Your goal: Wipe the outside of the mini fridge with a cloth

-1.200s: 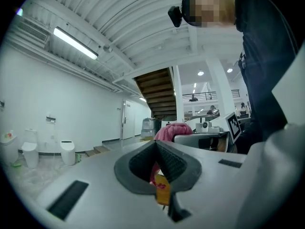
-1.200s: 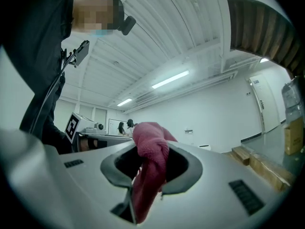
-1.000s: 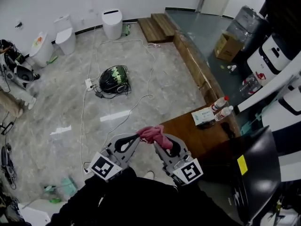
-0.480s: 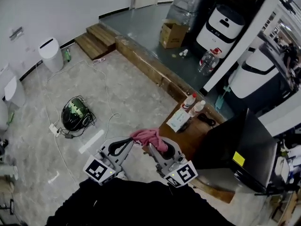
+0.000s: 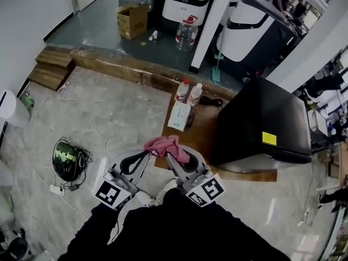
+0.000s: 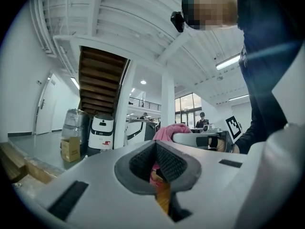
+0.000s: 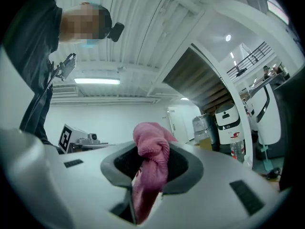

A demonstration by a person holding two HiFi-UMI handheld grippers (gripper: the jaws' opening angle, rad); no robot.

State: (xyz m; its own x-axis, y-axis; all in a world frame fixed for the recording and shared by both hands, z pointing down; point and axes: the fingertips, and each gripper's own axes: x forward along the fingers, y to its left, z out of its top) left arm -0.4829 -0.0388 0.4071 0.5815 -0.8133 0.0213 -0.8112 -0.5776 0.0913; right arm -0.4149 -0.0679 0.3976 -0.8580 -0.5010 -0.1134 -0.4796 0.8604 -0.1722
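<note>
The mini fridge [image 5: 260,118] stands on the low wooden table [image 5: 202,137], ahead and to the right of both grippers, so the right gripper [image 5: 176,159] is nearer. Its jaws pinch the bunched pink cloth [image 5: 166,144]. The left gripper [image 5: 144,155] has its jaws pressed together, apparently on nothing, just beside the cloth.

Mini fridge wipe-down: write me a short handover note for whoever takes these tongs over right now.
Right tongs: shut on the pink cloth, which bunches above the tips.
Left tongs: shut, tips right beside the cloth. Whether they pinch a corner of it is unclear.
Both are held low in front of the body, near the edge of the low wooden platform.
The black mini fridge stands on that platform, ahead and to the right, door closed.
Done: cloth is in hand.
Left: the cloth is not touching the fridge, so all the outside faces are probably yet to be wiped.
</note>
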